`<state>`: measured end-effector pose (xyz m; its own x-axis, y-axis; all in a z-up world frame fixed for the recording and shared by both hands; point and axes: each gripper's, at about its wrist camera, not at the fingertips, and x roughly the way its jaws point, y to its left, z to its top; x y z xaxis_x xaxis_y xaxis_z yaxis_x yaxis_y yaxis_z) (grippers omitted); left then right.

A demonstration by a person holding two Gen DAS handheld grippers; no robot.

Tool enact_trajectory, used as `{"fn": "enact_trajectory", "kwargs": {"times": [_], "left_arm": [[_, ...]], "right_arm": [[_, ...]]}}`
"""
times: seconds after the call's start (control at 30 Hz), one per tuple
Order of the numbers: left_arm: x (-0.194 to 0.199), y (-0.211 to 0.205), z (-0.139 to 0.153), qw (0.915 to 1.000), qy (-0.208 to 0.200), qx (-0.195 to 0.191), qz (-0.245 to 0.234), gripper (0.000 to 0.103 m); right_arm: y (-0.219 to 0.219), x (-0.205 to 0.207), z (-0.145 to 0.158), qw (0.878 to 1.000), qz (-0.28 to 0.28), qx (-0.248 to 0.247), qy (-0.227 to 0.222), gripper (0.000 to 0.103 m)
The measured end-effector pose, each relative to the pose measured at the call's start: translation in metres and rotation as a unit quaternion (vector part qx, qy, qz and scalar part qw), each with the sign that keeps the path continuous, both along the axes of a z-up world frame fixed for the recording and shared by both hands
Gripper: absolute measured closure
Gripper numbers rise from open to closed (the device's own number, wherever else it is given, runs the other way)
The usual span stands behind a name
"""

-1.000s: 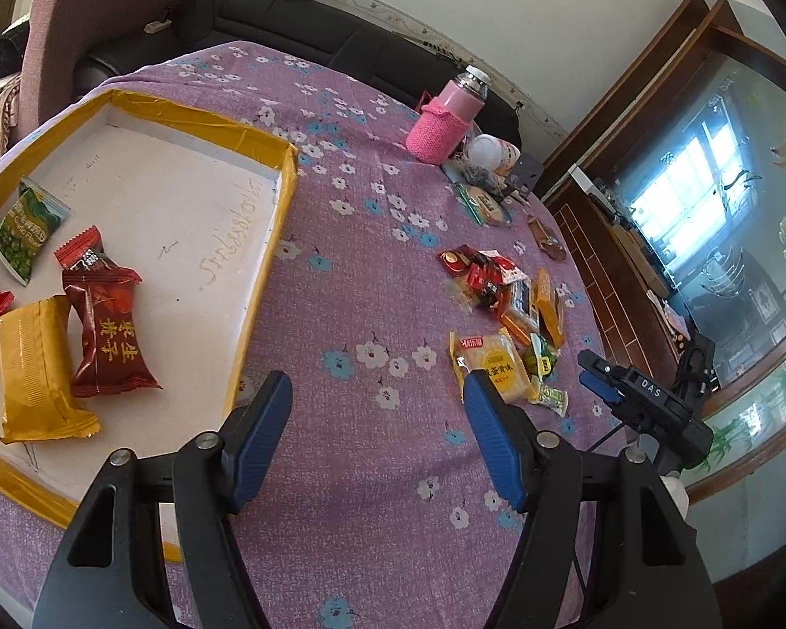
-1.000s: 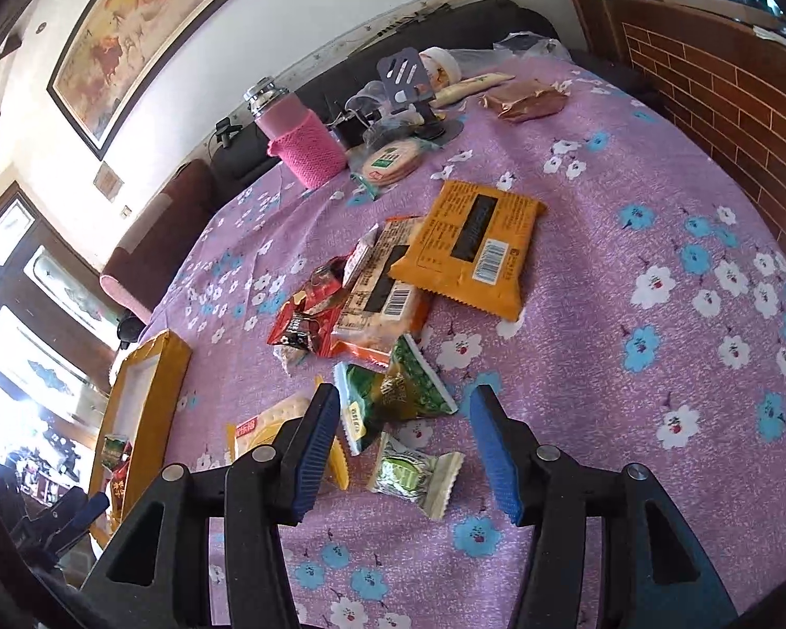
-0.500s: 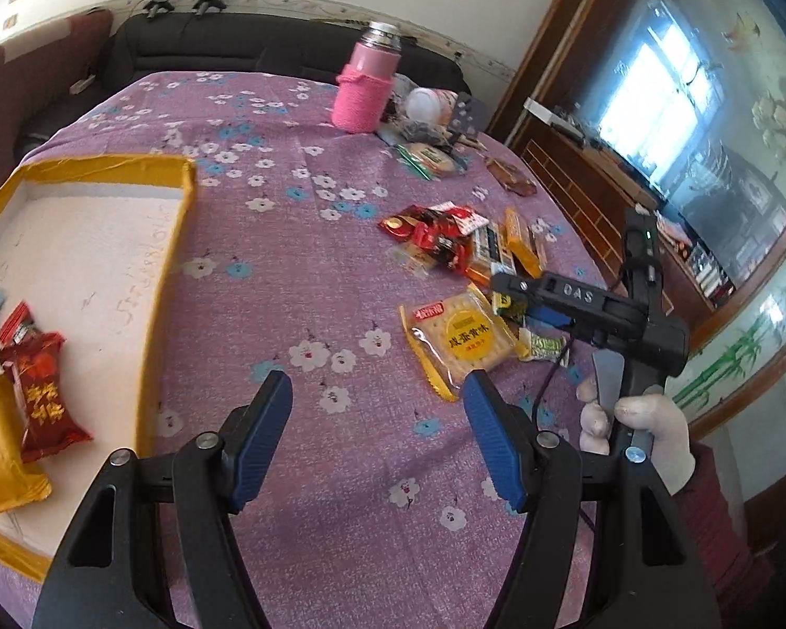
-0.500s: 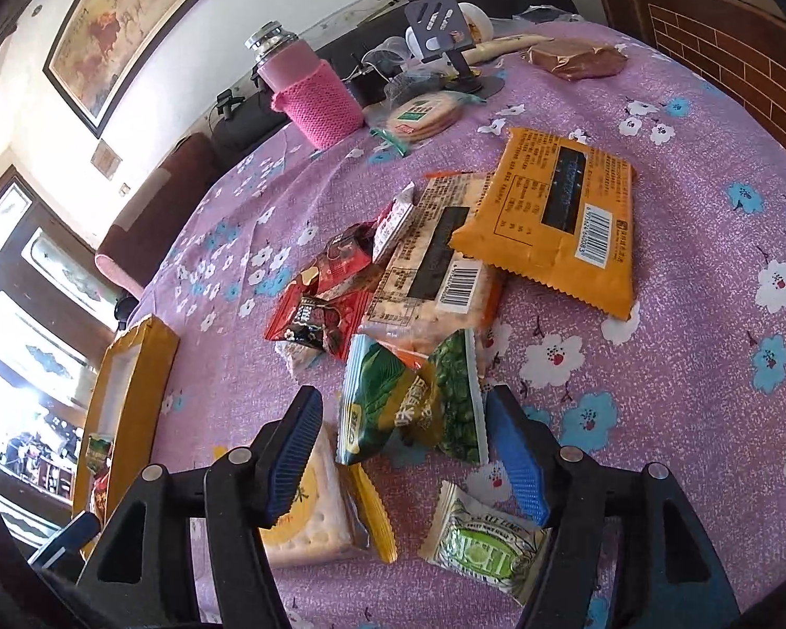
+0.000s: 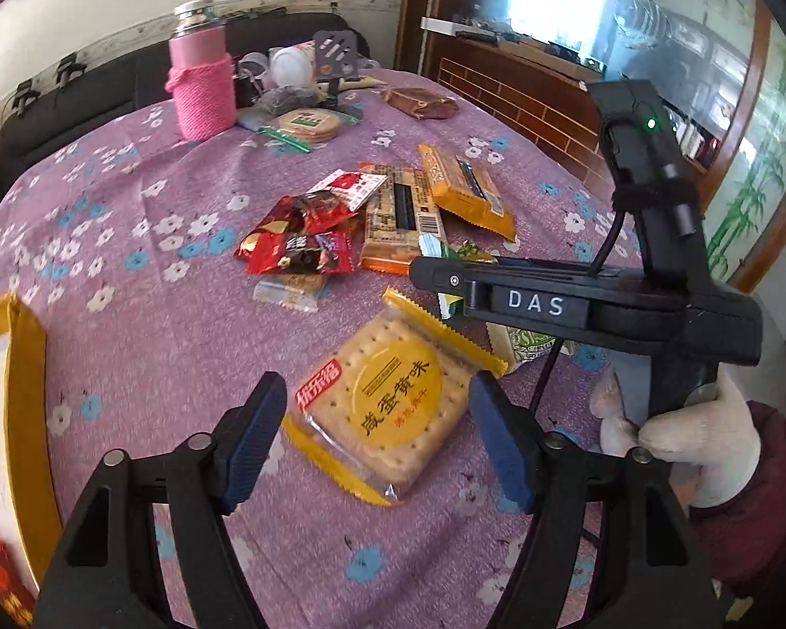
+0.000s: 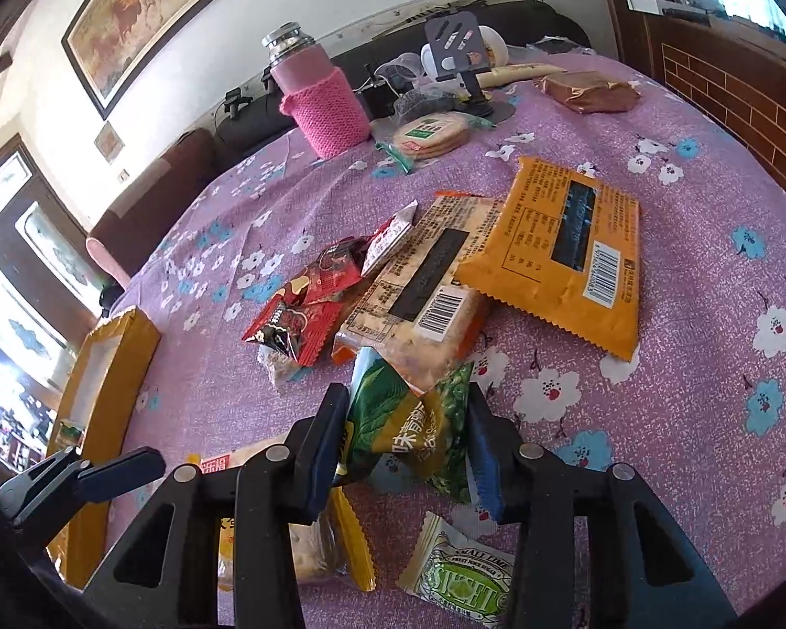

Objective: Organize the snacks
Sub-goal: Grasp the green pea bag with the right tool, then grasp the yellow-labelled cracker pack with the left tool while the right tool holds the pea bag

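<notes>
A clear-wrapped square cracker packet (image 5: 393,409) with yellow ends lies flat on the purple flowered cloth. It sits between the blue pads of my left gripper (image 5: 377,440), whose jaws are opening and do not touch it. My right gripper (image 6: 406,448) is closing, and its pads press both sides of a crumpled green pea packet (image 6: 408,430). In the left wrist view a white-gloved hand (image 5: 702,440) holds that right tool just right of the cracker packet. The yellow-rimmed tray (image 5: 26,367) is at the far left.
Beyond the grippers lies a heap of red packets (image 6: 298,309), a barcoded cracker packet (image 6: 419,288) and an orange packet (image 6: 560,251). A lime candy (image 6: 461,576) lies close under the right gripper. A pink flask (image 6: 325,105), round crackers (image 6: 429,133) and a phone stand (image 6: 456,42) stand at the back.
My left gripper swung from the tray to the cracker packet, rolled, and its jaws widened. My right gripper advanced onto the green pea packet and closed on it.
</notes>
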<state>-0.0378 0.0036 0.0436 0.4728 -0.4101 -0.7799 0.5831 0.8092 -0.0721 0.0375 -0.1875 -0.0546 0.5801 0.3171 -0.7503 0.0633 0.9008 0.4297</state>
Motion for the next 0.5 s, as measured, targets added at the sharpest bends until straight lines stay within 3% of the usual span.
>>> {"fn": "enact_trajectory", "kwargs": {"times": [0.13, 0.27, 0.4, 0.47, 0.5], "left_arm": [[0.012, -0.024, -0.017, 0.9969, 0.007, 0.059, -0.051, 0.027], [0.014, -0.033, -0.023, 0.9953, 0.013, 0.064, -0.072, 0.019], [0.013, -0.038, -0.035, 0.9945, 0.031, 0.07, -0.072, 0.018], [0.012, -0.036, -0.035, 0.9954, 0.03, 0.067, -0.061, 0.021], [0.012, -0.035, -0.034, 0.9961, 0.031, 0.064, -0.053, 0.027]], "right_arm": [[-0.012, -0.002, 0.006, 0.999, -0.011, 0.031, -0.015, 0.058], [-0.017, -0.002, 0.007, 0.999, -0.015, 0.044, -0.013, 0.058], [-0.016, -0.002, 0.006, 0.999, -0.013, 0.051, -0.012, 0.058], [-0.016, -0.002, 0.007, 0.999, -0.014, 0.05, -0.016, 0.058], [-0.016, -0.003, 0.007, 0.999, -0.014, 0.05, -0.016, 0.058]]}}
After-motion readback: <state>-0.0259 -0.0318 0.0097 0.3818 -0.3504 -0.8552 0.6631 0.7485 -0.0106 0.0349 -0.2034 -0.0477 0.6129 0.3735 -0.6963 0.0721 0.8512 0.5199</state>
